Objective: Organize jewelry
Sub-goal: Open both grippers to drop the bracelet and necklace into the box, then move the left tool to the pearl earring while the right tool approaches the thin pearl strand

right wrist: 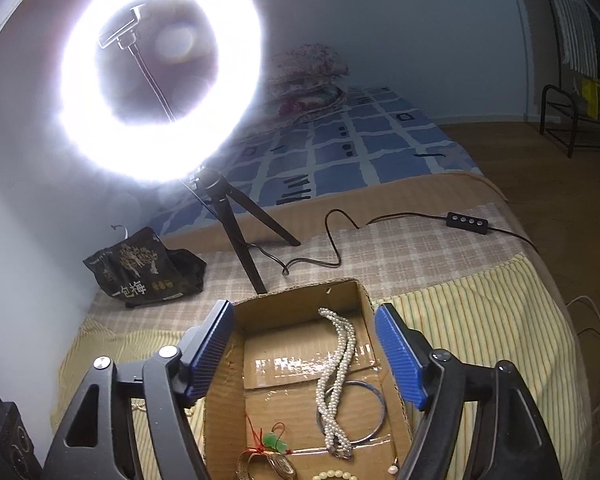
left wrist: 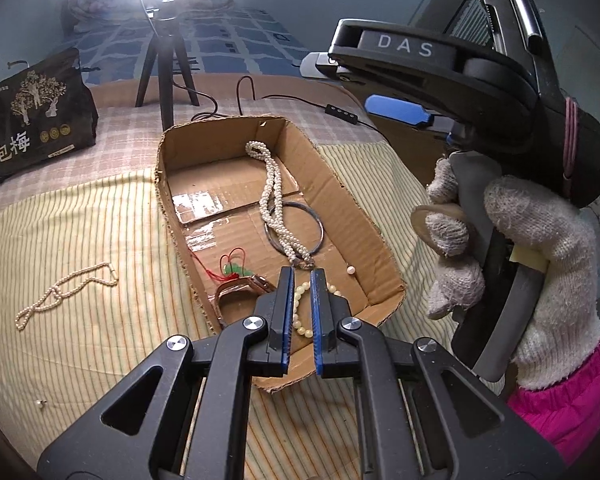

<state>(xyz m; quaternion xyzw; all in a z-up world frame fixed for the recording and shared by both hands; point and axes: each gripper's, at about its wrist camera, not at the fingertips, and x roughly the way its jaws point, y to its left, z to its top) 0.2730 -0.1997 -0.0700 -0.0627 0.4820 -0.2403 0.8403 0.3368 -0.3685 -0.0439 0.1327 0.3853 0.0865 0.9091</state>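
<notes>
Jewelry mostly lies in the cardboard box (left wrist: 380,248) just under the left claw (left wrist: 301,276), whose jaws stand nearly together with nothing between them. Ahead of its tips runs the pearl rope (left wrist: 272,192). Off to its left, on the striped cloth (left wrist: 80,340), waits the loose pearl strand (left wrist: 60,292); I'd widen first, then pinch a bunched loop. The right claw (right wrist: 304,332) hangs spread above the box.

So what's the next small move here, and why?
Probably swing the left tongs left toward the thin pearl strand on the striped cloth. They hang narrowly parted and empty over the cardboard box, which already holds the pearl necklace, and that strand lies outside it.
</notes>
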